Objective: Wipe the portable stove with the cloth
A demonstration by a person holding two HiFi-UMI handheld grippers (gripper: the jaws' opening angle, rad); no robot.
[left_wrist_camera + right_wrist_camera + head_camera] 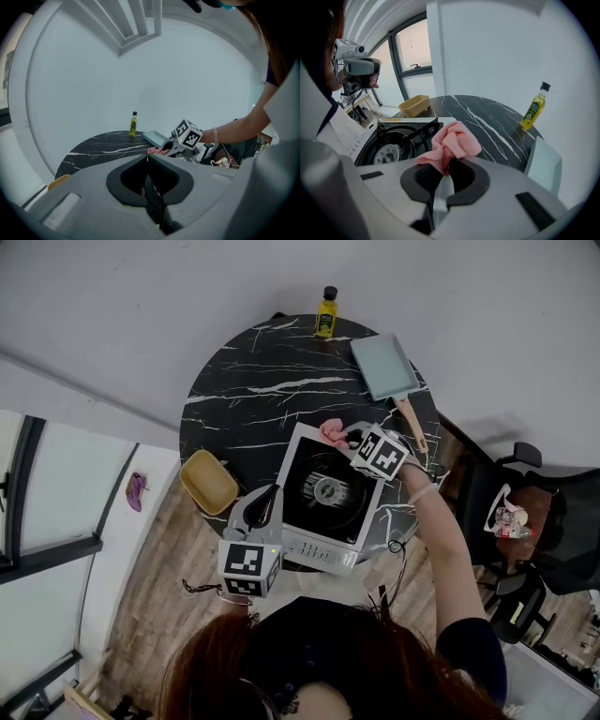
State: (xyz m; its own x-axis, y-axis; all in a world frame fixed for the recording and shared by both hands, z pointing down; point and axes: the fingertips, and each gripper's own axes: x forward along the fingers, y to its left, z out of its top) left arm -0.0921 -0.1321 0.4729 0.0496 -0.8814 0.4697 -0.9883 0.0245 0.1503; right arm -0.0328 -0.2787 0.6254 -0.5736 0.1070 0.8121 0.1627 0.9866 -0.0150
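Observation:
The portable stove [298, 457], white with a black burner top, sits near the front of a round black marble table [253, 381]. My right gripper [347, 437] is at the stove's far edge, shut on a bunched pink cloth [331, 431]. In the right gripper view the cloth [452, 142] bulges out past the closed jaws of my right gripper [450, 161], above the stove [393, 140]. My left gripper [272, 493] lies at the stove's left edge with its jaws shut [147, 158]. Whether they pinch the edge is hidden.
At the table's far rim stands a yellow oil bottle [326, 313]. To its right lies a grey-blue rectangular pan [384, 366] with a wooden handle. A yellow bowl [208, 481] sits left of the stove. Beyond the table's right side is a black chair [525, 512].

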